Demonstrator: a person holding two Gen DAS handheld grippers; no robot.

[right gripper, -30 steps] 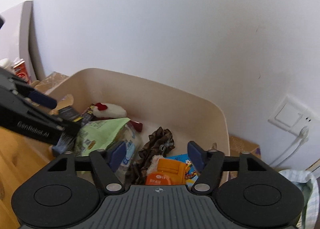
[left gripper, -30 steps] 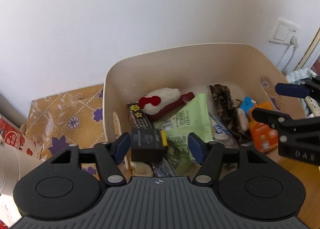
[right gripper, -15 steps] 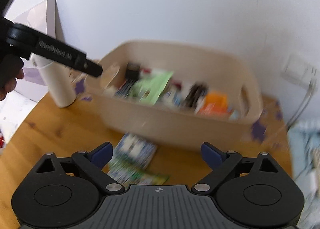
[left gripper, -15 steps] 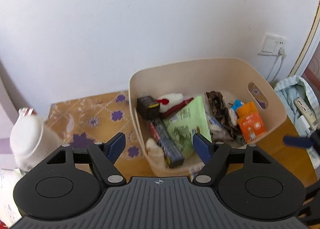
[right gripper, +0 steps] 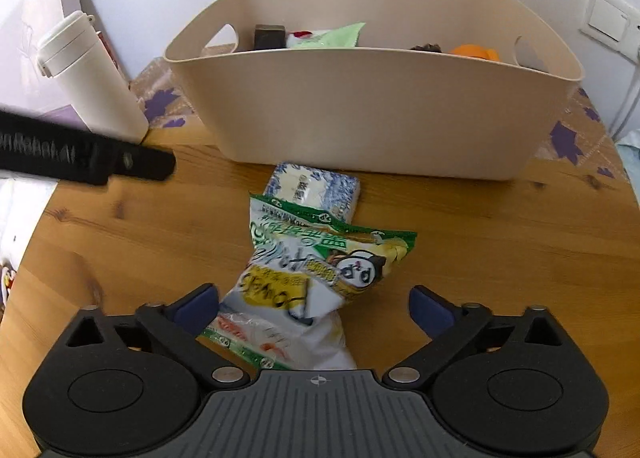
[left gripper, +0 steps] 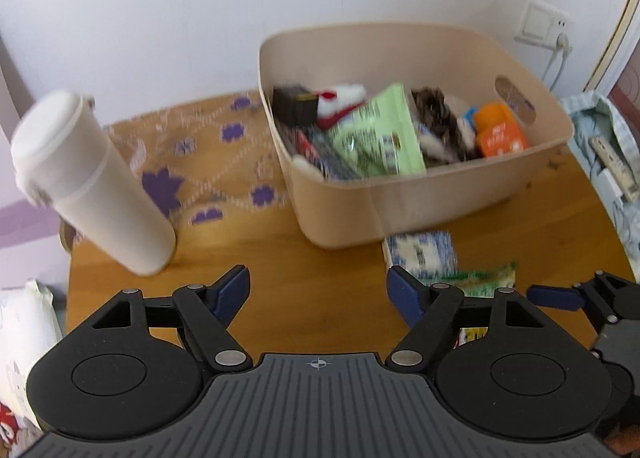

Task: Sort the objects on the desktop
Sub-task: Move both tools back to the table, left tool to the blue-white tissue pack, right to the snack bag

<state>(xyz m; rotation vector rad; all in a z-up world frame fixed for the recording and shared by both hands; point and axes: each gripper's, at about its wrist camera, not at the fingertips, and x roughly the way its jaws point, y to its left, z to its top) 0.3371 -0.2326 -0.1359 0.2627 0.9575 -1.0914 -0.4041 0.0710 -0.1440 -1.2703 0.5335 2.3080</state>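
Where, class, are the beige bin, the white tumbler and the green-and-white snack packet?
beige bin (right gripper: 360, 113), right wrist view, front wall.
white tumbler (left gripper: 100, 193), left wrist view, its side.
green-and-white snack packet (right gripper: 320, 258), right wrist view, printed middle.

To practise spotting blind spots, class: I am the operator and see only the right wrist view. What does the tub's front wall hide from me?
Observer: A dark flat packet, blurred, lies low at the front of the beige tub.
Operator: How far down does that green pouch go?
Observer: The green pouch slopes down to the front wall and partly covers the dark packet.
Operator: I see only a black bar on my left. Is that gripper holding anything?
Observer: No, the left hand-held gripper is open over bare table.
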